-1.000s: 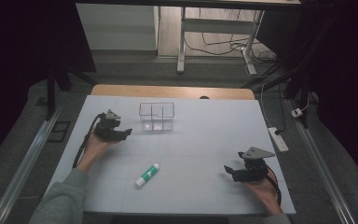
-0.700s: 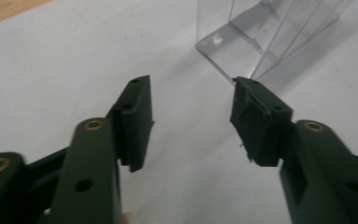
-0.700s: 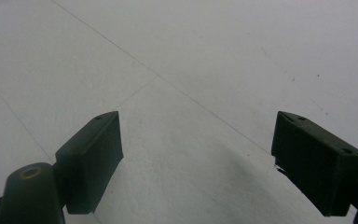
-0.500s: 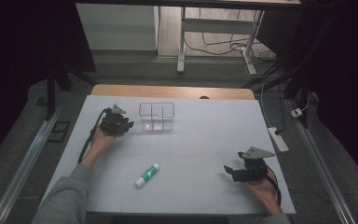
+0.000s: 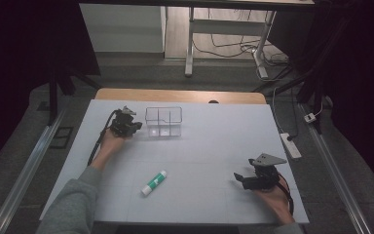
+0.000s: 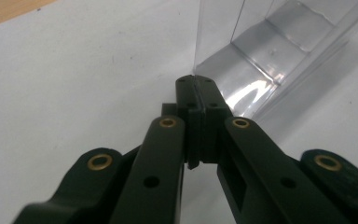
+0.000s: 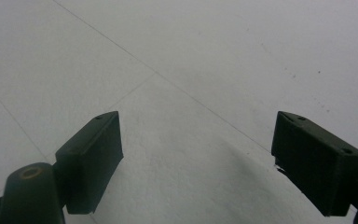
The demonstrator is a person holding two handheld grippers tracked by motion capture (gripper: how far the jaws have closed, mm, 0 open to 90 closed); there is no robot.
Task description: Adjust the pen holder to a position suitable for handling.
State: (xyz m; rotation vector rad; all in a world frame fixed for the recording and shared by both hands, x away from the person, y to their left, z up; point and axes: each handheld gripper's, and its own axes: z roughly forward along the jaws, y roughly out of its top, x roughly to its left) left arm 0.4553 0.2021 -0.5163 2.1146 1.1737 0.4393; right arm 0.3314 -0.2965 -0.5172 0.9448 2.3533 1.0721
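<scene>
- Dim room, with desk legs and loose cables beyond the far edge; nearer, a white sheet-covered table (image 5: 214,146) with a wooden strip showing along its far side
- left gripper (image 6: 196,88): its two black jaws are pressed flat together with nothing between them; the tips sit just beside the near corner of the clear plastic divided box (image 6: 279,51), and I cannot tell whether they touch its wall
- right gripper (image 7: 196,158): jaws spread wide apart over bare white surface, nothing between them; in the high view this gripper (image 5: 241,178) rests low at the right of the table, well apart from everything else
- green-and-white capped tube, probably a glue stick (image 5: 154,183): lies on its side on the table between the two grippers, toward the near edge, well apart from the box and untouched by either gripper
- clear box (image 5: 163,122) seen from above: stands upright near the far left of the table, just beside the left gripper (image 5: 125,122); its compartments look empty, with only glare on the floor
- judged progress: early; the likely work is getting the tube into the box, and none of it is done; the tube is not yet gripped, and the pick-up, the carry and the drop into a compartment are all left
</scene>
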